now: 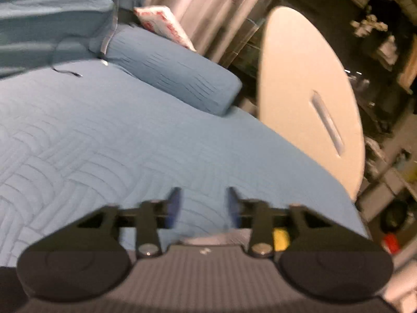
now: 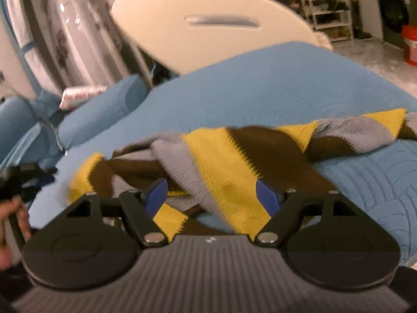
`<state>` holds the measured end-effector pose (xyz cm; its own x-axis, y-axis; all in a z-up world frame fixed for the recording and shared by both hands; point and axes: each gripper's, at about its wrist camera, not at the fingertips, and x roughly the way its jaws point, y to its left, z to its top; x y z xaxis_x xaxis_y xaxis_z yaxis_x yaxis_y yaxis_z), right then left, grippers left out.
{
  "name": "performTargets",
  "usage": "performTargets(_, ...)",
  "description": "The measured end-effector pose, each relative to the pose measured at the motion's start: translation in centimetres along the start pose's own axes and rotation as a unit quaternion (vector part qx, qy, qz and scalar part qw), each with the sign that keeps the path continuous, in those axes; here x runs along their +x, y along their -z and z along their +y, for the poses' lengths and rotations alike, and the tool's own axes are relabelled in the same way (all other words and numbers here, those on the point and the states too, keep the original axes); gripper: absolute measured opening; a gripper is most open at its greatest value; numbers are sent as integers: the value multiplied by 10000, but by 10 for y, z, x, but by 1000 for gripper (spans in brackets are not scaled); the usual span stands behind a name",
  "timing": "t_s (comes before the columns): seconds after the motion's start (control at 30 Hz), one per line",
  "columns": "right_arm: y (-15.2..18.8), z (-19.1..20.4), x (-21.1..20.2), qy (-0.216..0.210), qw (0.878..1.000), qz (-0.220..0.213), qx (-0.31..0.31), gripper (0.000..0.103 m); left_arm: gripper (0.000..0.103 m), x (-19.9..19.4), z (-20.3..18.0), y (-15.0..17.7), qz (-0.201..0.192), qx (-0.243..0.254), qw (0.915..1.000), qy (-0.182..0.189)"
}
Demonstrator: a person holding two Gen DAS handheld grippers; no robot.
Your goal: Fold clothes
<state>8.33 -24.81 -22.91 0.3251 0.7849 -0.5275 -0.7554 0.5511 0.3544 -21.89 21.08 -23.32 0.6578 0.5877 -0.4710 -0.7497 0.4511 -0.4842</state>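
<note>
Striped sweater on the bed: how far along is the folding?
Nothing looks folded: the striped sweater lies rumpled on the blue quilt. In hand: nothing; the right gripper is open over it, the left gripper open over bare quilt. The whole fold remains.

Striped knit sweater (image 2: 221, 161), crumpled on the bed (image 2: 260, 88).

Broad bands of yellow, dark brown and grey, ribbed knit. Lies unfolded and rumpled on the blue quilted cover, bunched at the near edge; one striped part trails out flat to the right, another band sags at the left. A yellow scrap of it (image 1: 281, 238) shows low in the left wrist view.
</note>
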Motion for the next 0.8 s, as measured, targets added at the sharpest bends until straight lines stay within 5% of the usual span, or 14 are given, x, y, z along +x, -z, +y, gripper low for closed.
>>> performTargets(0.03,0,4,1,-152,9998,98,-115,77,87,0,-7,3,89,170,9994,301)
performTargets(0.1,6,22,17,-782,9923,718,-637,77,96,-2,-33,16,284,902,9896,1079)
performTargets(0.17,17,39,41,-255,9830,1274,-1300,77,99,-4,-66,35,502,1798,9682,1666)
performTargets(0.23,30,51,69,519,9630,1878,-1861,77,99,-7,-88,52,560,2405,9504,1889)
performTargets(0.3,37,52,83,793,9536,2124,-1981,73,100,-12,-106,66,540,2967,9300,2100)
performTargets(0.33,31,53,77,488,9624,1983,-1792,37,101,-18,-115,73,482,3268,9173,2224)
performTargets(0.37,25,53,72,175,9698,1835,-1595,14,101,-23,-120,77,441,3458,9084,2309)
performTargets(0.4,21,50,68,-35,9745,1783,-1364,7,101,-28,-127,83,390,3697,8967,2402)
performTargets(0.47,0,30,49,-511,9894,1322,-320,7,101,-44,-145,100,233,4469,8559,2590)
performTargets(0.53,-17,20,31,-984,9903,950,251,7,101,-62,-149,119,25,5132,8157,2669)
performTargets(0.67,-46,35,-1,-2300,9702,490,580,7,100,-81,-167,170,-575,6533,7075,2632)
performTargets(0.73,-53,51,-7,-2723,9600,422,486,7,84,-91,-182,188,-1007,7045,6546,2551)
performTargets(0.77,-58,61,-11,-2988,9527,386,411,7,63,-93,-185,184,-1037,6993,6601,2538)
performTargets(0.8,-58,66,-12,-3054,9508,384,353,9,49,-95,-195,172,-1074,6838,6772,2494)
